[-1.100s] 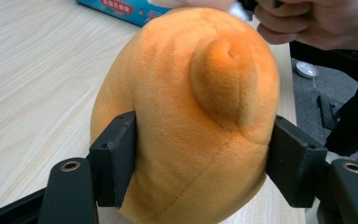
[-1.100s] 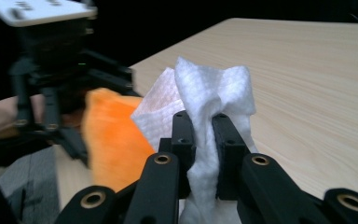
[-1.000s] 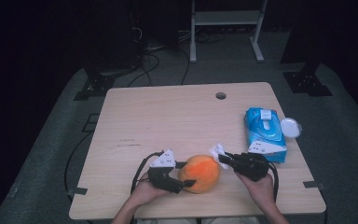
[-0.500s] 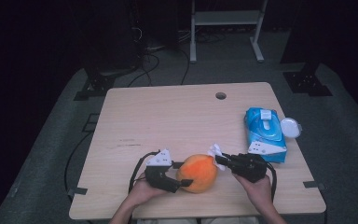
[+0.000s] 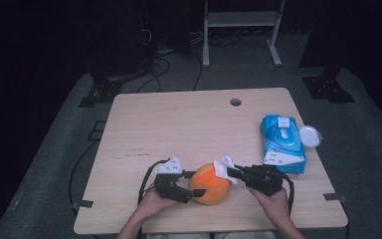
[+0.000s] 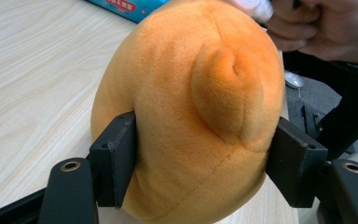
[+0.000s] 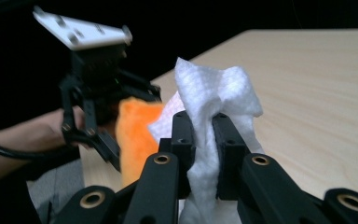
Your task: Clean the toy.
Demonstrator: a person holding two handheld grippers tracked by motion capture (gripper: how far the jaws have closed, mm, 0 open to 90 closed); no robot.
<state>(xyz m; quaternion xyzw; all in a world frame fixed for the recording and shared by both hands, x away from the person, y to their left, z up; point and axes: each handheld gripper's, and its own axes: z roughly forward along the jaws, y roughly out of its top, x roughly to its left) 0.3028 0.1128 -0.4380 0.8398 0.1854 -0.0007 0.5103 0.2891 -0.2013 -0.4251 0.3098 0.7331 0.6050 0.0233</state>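
- At the near edge of the pale wooden table (image 5: 189, 124), our left gripper (image 5: 191, 185) clamps the round orange plush toy (image 5: 210, 183) between its jaws.
- Our right gripper (image 5: 230, 172) pinches a crumpled white wipe (image 5: 223, 166) against the toy's top.

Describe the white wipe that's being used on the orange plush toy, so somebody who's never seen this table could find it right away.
Start at the light wooden table and look to its near edge, where an orange plush toy sits clamped in the left gripper. The wipe is the crumpled white sheet pinched in the right gripper, touching the toy's upper right. Unlike the blue wipes pack farther right, it is loose and plain white.
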